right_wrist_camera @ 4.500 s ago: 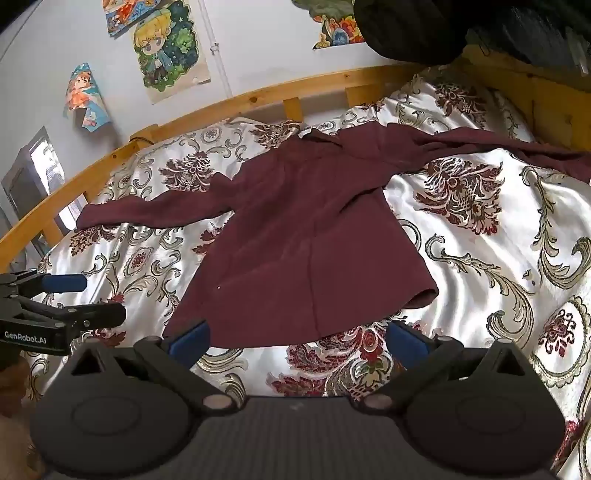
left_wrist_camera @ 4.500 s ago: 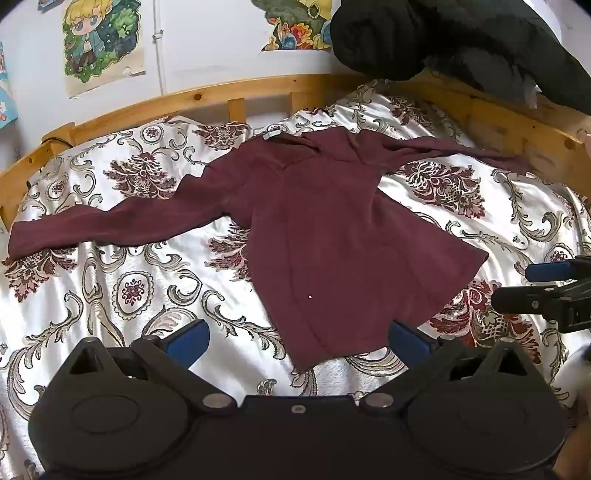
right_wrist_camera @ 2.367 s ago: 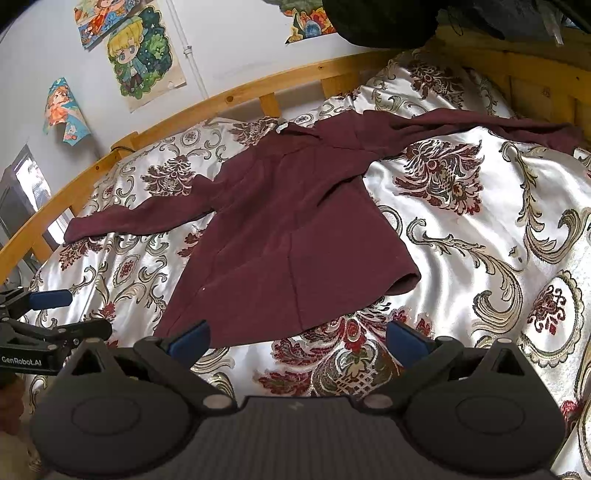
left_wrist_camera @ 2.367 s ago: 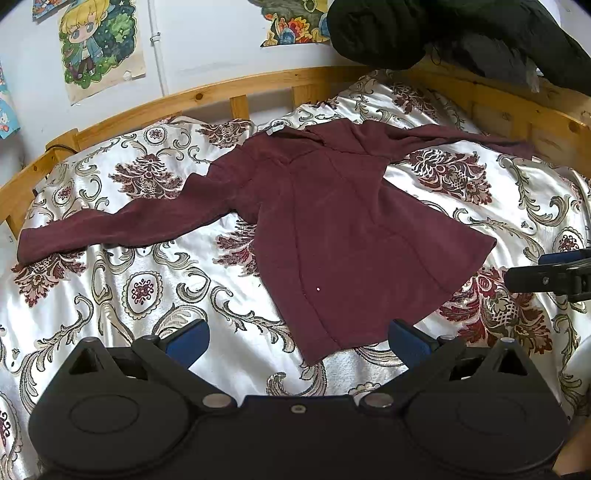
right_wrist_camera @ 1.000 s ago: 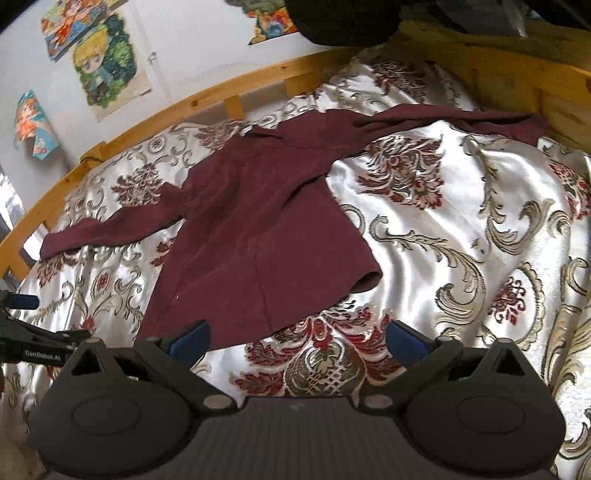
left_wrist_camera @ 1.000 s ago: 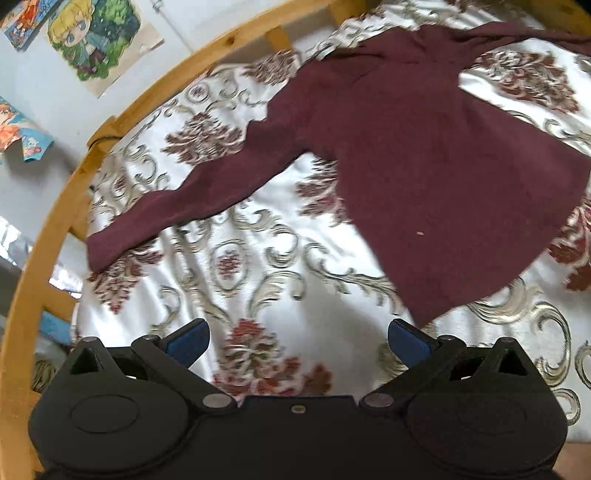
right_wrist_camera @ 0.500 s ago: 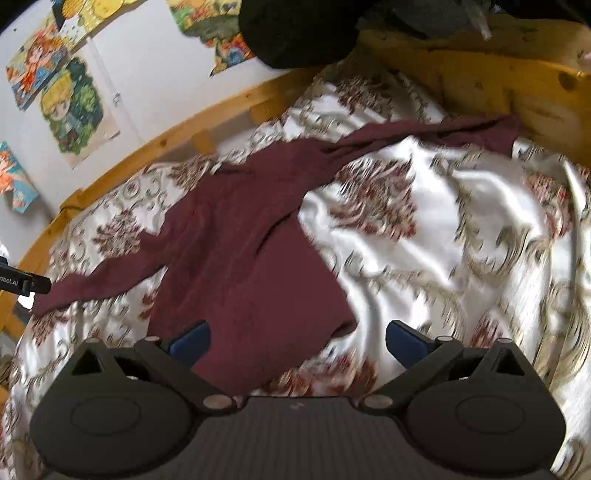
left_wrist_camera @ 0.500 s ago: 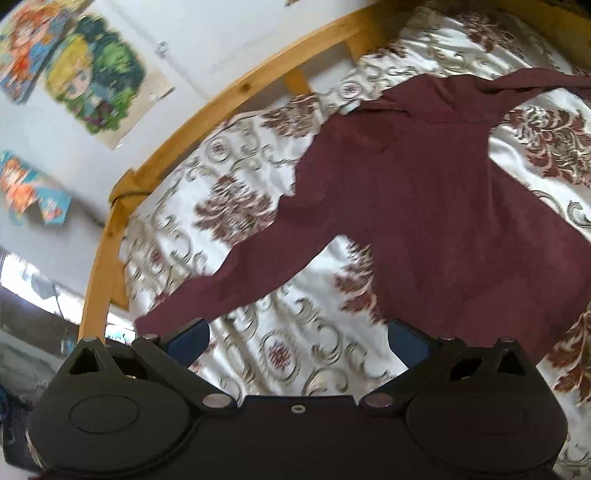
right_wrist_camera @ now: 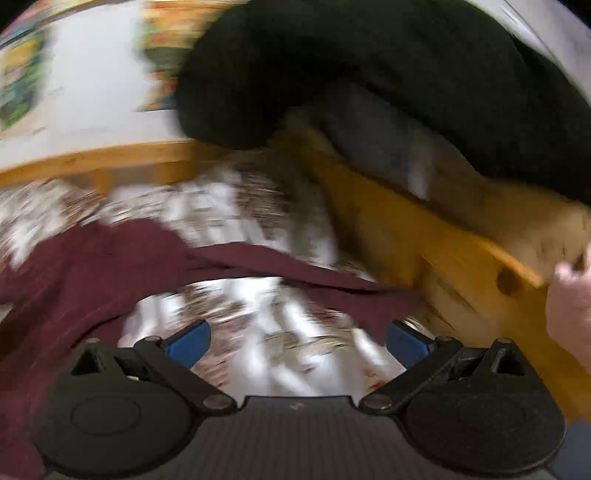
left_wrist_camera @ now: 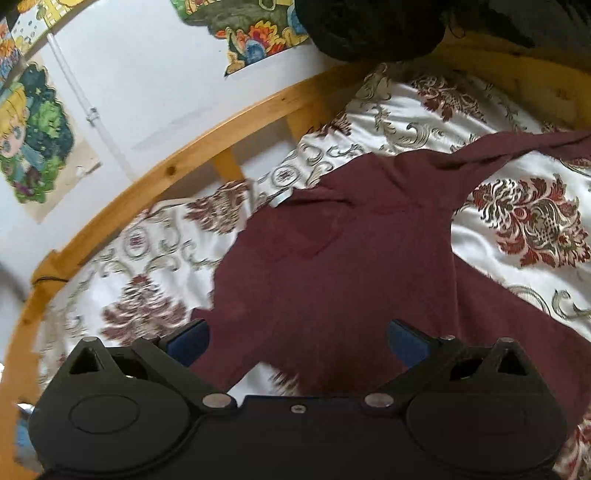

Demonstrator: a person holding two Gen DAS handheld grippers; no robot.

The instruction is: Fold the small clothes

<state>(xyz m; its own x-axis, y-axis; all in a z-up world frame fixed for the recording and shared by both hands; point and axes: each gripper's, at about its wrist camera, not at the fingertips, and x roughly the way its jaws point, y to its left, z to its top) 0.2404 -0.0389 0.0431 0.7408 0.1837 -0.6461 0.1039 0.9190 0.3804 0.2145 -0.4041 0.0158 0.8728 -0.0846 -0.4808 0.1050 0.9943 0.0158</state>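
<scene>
The left gripper hangs low over the bed, angled down and forward toward the headboard side. Its two blue fingers stand wide apart with nothing between them; the maroon top fills the gap beneath, but whether the tips touch the cloth cannot be told. Just beyond, the top lies spread flat on the patterned bedspread, one sleeve running off to the right. Behind it come the wooden rail, then the white wall with a cartoon poster and a black garment draped at the upper right.

The right gripper is in a badly blurred view, pointed toward the bed's corner. Its blue fingers are likewise spread wide and grip nothing. The right-hand finger sits just beside the sleeve end, which lies close against the wooden side board; contact cannot be judged through the blur. Part of a bare hand shows at the frame's right edge, next to that board. Between the fingers is shiny bedspread; to the left the top's body spreads away. Farther back a black garment and something grey hang over the board, with the wall behind.
</scene>
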